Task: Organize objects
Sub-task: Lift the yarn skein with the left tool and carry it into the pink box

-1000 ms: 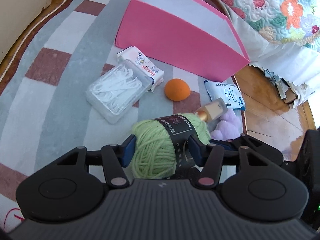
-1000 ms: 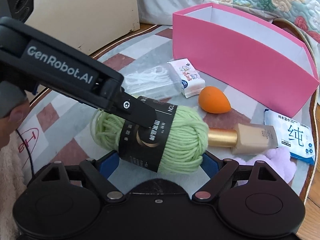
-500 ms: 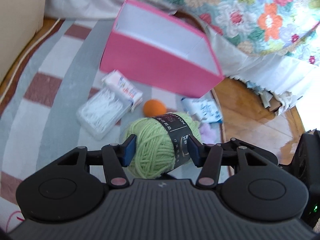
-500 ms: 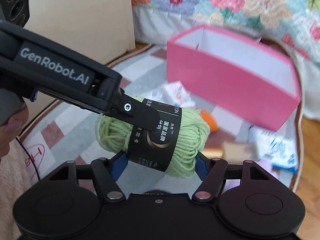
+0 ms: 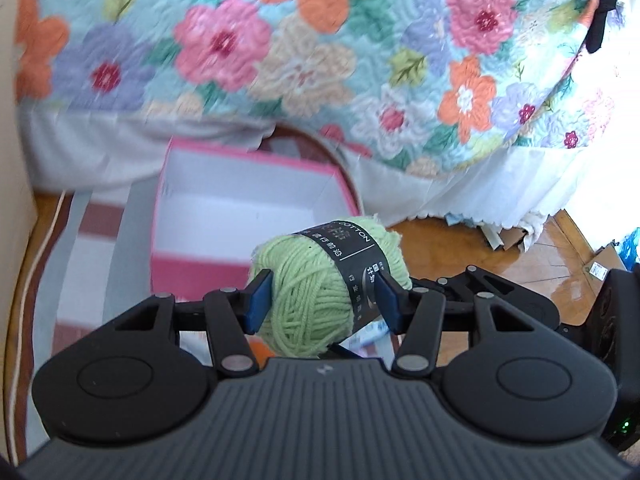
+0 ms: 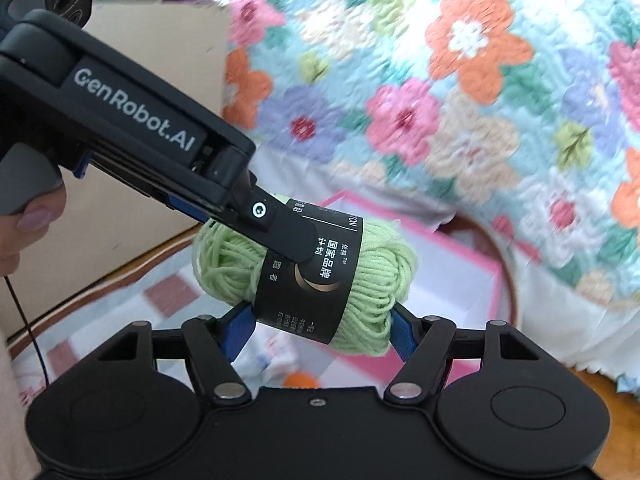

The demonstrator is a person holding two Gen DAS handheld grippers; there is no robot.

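Note:
A light green yarn ball (image 5: 316,292) with a black paper band is held in the air by both grippers. My left gripper (image 5: 322,298) is shut on it, blue pads against its two sides. My right gripper (image 6: 320,328) is shut on the same yarn ball (image 6: 360,280) from below, and the left gripper's finger (image 6: 280,232) lies across its top. The pink box (image 5: 192,264) with a white inside stands open on the rug, just beyond and below the yarn. It also shows in the right wrist view (image 6: 460,280).
A flowered quilt (image 5: 320,60) hangs over the bed edge right behind the box. An orange sponge (image 6: 300,380) and a white packet (image 6: 272,352) lie on the striped rug (image 5: 92,248) below. Wooden floor (image 5: 520,264) lies to the right.
Both grippers have lifted the yarn ball off the rug and carried it up and forward toward the pink box. The box's open inside has come into view.

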